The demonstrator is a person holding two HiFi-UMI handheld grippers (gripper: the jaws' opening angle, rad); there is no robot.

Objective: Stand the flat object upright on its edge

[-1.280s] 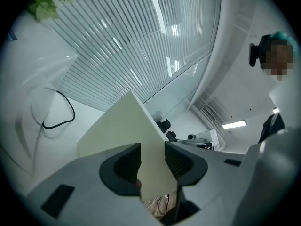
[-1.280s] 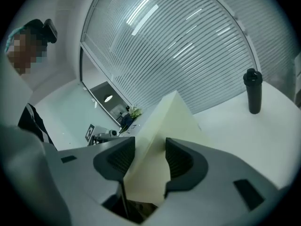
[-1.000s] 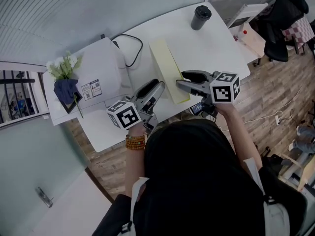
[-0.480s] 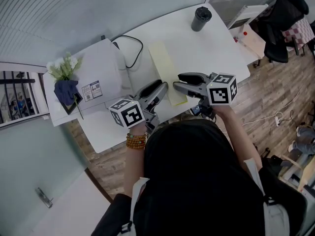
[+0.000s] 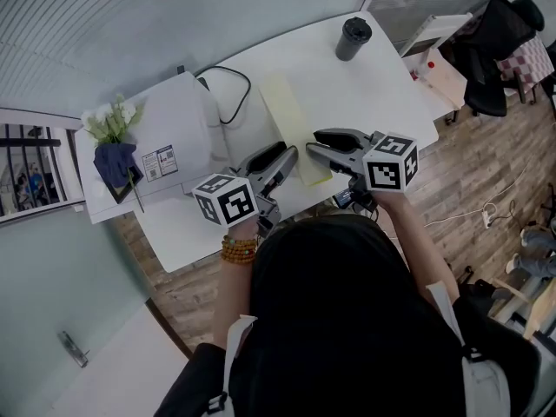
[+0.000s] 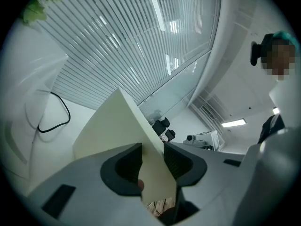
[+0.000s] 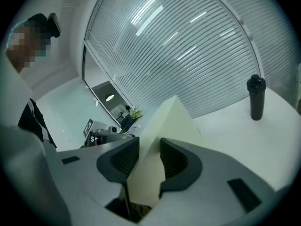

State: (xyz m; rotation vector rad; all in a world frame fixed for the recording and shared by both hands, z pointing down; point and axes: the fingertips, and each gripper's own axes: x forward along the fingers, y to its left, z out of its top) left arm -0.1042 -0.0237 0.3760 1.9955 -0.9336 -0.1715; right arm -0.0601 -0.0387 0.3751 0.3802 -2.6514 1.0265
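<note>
At the lower centre of the head view, the person stands at the near edge of the bench (image 5: pixel 373 85) with one tool in each hand, both aimed at the same end of the flat board (image 5: pixel 287 111). The left tool (image 5: pixel 285 155), left of centre, is clamped on that near end: in the left gripper view the pale yellow board runs between its two ribbed pads, with both pads against it. The right tool (image 5: pixel 314 142), just right of centre, has the same end of the board between its jaws. These jaws are closing, and in the right gripper view the board fills the gap between the pads. From the tools the board runs up the frame toward the slatted wall and appears to lie low along the bench on its broad face. Whether the gripped end is raised off the surface cannot be determined. Further up are a white box (image 5: pixel 178 120) and a black cable (image 5: pixel 230 85) at the left, and a dark tumbler (image 5: pixel 354 35) at the upper right, well clear of the board. Status, as judged: the two-tool grasp is established or nearly so. Remaining steps are to turn the board onto its edge, settle it and release both tools.
</note>
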